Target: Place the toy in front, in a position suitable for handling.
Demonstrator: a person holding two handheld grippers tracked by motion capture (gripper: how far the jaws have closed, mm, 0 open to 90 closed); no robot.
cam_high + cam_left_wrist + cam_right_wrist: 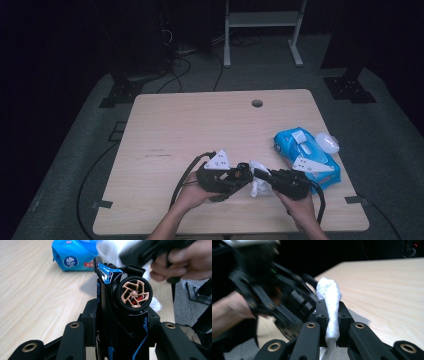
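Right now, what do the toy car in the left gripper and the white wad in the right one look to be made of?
Toy car: glossy black and blue, likely painted plastic or metal; copper-coloured spoked wheel in a dark, rubber-like tyre. White wipe: soft, crumpled, fibrous, probably tissue or a wet wipe.

"Vinda" logo on wipes pack.
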